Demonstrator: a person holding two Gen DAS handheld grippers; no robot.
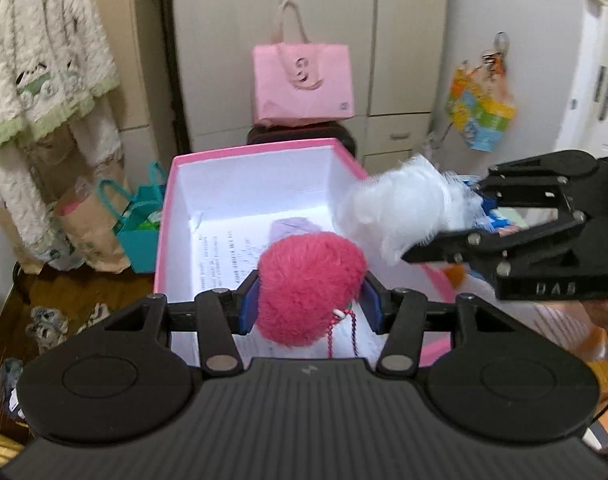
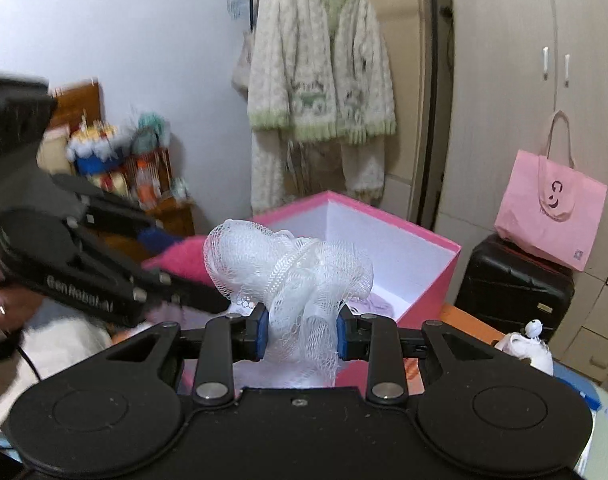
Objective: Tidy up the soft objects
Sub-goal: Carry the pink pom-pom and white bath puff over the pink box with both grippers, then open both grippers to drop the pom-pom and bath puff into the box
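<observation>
In my left gripper [image 1: 309, 306] I have a round pompom [image 1: 309, 286] of deep pink fluffy fur, with a beaded pink and white cord [image 1: 341, 330] dangling from its underside. The blue pads [image 1: 251, 305] press into its sides from left and right, so the jaws are narrowed around it and the fur bulges out above and below them. It hangs over the near edge of the pink box [image 1: 166, 216], which stands open with a white lining; a printed sheet of paper [image 1: 228, 254] lies on the box floor and something pale lilac [image 1: 294, 226] sits further in.

My right gripper [image 2: 302, 334] is clamped on a white mesh bath sponge [image 2: 290, 268], a bundle of gathered netting tied with a band of the same white net. The pads pinch its lower part, the jaws set narrow, and the loose frills spread above them. From the left wrist view the sponge [image 1: 399, 210] is at the box's right rim, just beside the pompom but apart from it. From the right wrist view the pompom [image 2: 180, 262] shows as a pink blur to the left of the sponge, with the box [image 2: 439, 280] behind both.
</observation>
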